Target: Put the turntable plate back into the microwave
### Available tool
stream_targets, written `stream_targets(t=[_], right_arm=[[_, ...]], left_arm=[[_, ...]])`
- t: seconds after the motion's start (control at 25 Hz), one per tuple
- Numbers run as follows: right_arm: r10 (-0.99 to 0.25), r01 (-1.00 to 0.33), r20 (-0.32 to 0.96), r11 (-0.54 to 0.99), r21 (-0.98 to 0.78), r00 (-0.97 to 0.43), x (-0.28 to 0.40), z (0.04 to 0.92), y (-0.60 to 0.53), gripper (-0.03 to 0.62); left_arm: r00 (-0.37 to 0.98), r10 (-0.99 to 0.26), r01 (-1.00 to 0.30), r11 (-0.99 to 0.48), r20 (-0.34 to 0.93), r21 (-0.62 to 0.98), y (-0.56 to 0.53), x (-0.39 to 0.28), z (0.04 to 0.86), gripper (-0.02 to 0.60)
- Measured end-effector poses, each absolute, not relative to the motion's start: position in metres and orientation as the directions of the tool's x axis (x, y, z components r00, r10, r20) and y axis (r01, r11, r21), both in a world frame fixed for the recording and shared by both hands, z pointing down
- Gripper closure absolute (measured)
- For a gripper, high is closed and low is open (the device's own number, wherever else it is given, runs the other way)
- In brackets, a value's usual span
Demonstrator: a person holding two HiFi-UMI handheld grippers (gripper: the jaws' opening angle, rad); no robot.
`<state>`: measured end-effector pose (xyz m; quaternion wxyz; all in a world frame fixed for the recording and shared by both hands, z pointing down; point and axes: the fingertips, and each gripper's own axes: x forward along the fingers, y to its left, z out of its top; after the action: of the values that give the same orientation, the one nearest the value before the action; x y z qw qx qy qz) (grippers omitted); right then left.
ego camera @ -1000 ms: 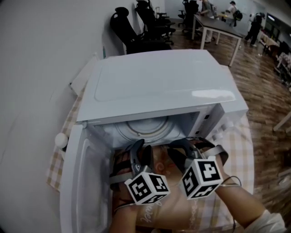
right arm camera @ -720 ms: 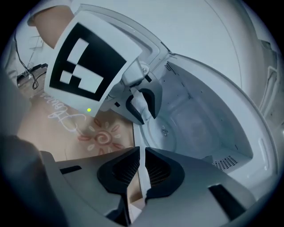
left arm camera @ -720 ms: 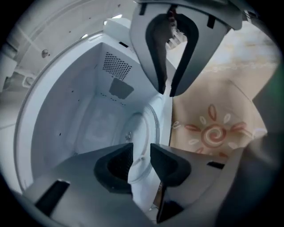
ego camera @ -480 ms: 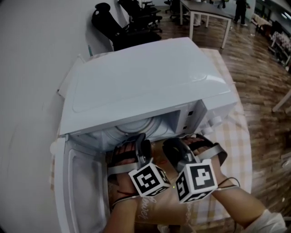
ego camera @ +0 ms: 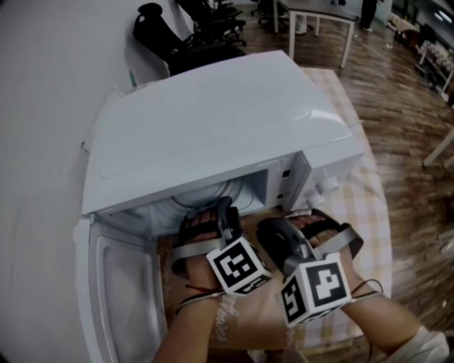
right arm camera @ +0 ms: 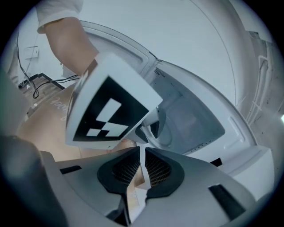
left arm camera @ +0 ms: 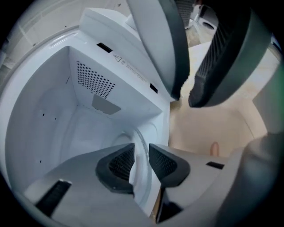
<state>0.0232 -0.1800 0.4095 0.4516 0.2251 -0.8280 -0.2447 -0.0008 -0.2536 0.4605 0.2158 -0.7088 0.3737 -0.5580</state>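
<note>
Plate [left arm camera: 138,135] deeper in microwave [ego camera: 213,120], half-hidden | left claw [left arm camera: 142,154] closing on it | right claw [right arm camera: 142,166] clamped

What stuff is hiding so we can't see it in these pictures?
- The clear glass turntable plate: head view, mostly hidden under the roof of the white microwave.
- The middle of the microwave floor: left gripper view, the plate covers it.
- Markings by the white knobs: head view, too small.
- A person by the far desk: head view, cut off by the top edge.
</note>
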Motion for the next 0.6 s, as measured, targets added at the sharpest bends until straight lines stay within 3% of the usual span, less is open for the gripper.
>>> stream_targets(t=[0.24,0.44,0.6], right_arm=[[-0.608,-0.099,0.625,0.751,0.653,-0.49,0.031,0.4,-0.169,0.537],[-0.6,-0.11,0.622,0.759,0.642,-0.504,0.03,0.395,-0.163,0.537],[-0.602,-0.125,0.614,0.759,0.639,-0.51,0.029,0.392,-0.165,0.537]], left_arm=[[0.1,-0.78,-0.233,-0.622,0.618,-0.748,-0.251,0.005,0.466,0.538],[0.06,-0.772,-0.33,-0.613,0.632,-0.718,-0.249,-0.005,0.465,0.495],[0.043,-0.764,-0.367,-0.612,0.644,-0.701,-0.251,-0.007,0.465,0.495]])
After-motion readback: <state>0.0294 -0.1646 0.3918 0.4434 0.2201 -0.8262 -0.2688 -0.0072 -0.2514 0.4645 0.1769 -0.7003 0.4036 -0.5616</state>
